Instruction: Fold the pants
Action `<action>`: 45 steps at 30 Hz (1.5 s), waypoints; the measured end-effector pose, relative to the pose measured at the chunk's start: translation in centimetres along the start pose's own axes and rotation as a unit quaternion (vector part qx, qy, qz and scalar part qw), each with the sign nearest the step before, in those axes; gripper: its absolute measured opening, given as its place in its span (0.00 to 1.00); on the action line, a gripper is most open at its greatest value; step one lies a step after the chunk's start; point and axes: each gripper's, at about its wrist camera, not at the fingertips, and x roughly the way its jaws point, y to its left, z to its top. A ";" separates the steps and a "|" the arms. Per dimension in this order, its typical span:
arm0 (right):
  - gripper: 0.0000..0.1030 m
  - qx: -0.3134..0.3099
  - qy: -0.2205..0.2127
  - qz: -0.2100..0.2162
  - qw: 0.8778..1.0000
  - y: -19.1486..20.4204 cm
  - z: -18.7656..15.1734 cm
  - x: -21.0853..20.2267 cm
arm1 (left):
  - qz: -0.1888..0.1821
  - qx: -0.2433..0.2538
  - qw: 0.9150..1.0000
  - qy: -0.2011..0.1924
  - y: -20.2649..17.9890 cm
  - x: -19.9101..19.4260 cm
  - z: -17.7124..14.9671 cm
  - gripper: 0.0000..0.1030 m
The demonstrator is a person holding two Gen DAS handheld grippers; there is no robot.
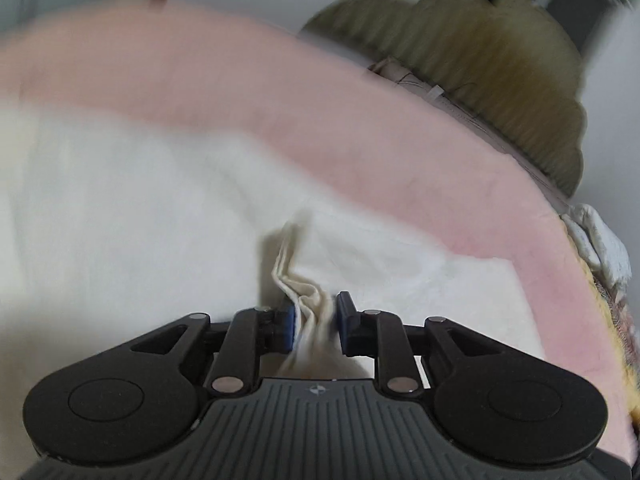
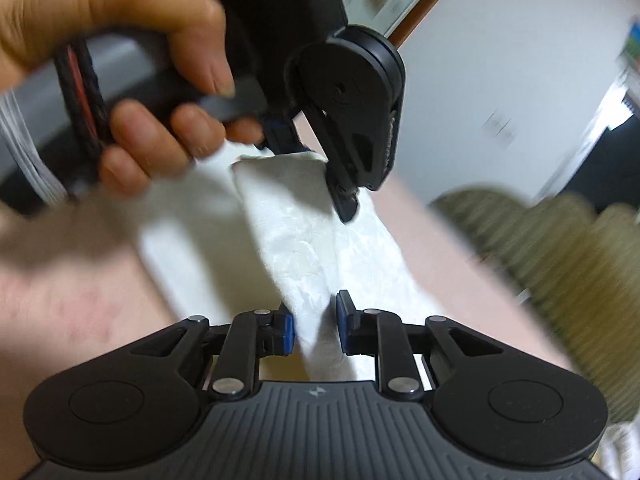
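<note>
The cream-white pants (image 1: 132,216) lie spread on a pink bedcover (image 1: 248,80). My left gripper (image 1: 316,322) is shut on a bunched fold of the pants, lifted off the bed. In the right wrist view my right gripper (image 2: 316,322) is shut on another part of the pants (image 2: 296,240), which hang stretched between the two grippers. The left gripper (image 2: 316,164) shows there too, held by a hand (image 2: 120,60), pinching the cloth's upper corner. Both views are motion-blurred.
An olive-green scalloped headboard or cushion (image 1: 480,64) stands at the far right of the bed and also shows in the right wrist view (image 2: 560,264). White and patterned bedding (image 1: 600,248) lies at the bed's right edge. A white wall (image 2: 500,60) is behind.
</note>
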 end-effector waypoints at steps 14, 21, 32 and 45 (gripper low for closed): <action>0.23 0.182 -0.072 0.084 0.977 -7.7 -0.4 -5.2 | 0.025 0.035 0.997 -0.062 -1.3 -4.6 2.3 0.37; 0.23 0.252 0.024 0.067 0.965 -7.8 -0.7 0.8 | 0.140 0.142 0.980 -0.020 -5.1 1.4 2.2 0.64; 0.23 0.251 -0.016 0.095 0.963 -6.2 -0.1 -0.3 | 0.182 0.142 0.971 -0.067 -2.9 -4.6 0.4 0.69; 0.80 0.309 0.022 0.050 0.949 -6.7 -0.6 0.7 | 0.241 0.190 0.948 -0.081 -2.2 -3.7 -4.0 0.92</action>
